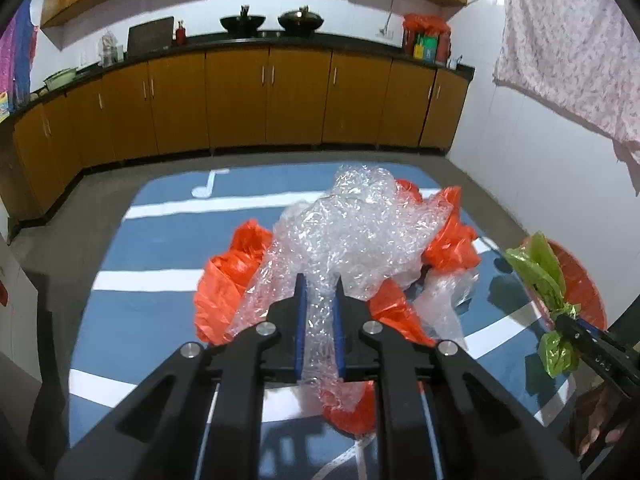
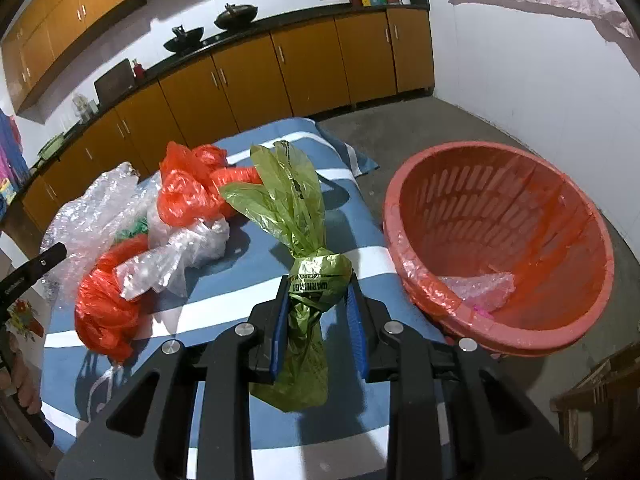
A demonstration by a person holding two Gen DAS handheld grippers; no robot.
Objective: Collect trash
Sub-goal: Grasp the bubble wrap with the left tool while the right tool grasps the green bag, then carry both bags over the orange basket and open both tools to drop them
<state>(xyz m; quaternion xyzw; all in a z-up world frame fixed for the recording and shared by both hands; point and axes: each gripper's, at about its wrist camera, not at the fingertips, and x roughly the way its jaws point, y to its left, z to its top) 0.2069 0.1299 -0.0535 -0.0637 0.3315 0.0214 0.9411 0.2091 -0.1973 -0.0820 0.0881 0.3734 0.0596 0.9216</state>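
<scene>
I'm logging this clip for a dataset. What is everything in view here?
bubble wrap: one, clear, held in the left tool over the mat
green bag: one, knotted, in the right tool
orange bags: several, crumpled on the mat
clear bags: a few, among the orange bags
basket: one, orange-red, on the floor right of the mat, a plastic scrap inside
mat: one, blue with white stripes
cabinets: brown, along the wall
woks: two, black, on the counter
left tool: black, blue pads
right tool: black, blue pads
</scene>
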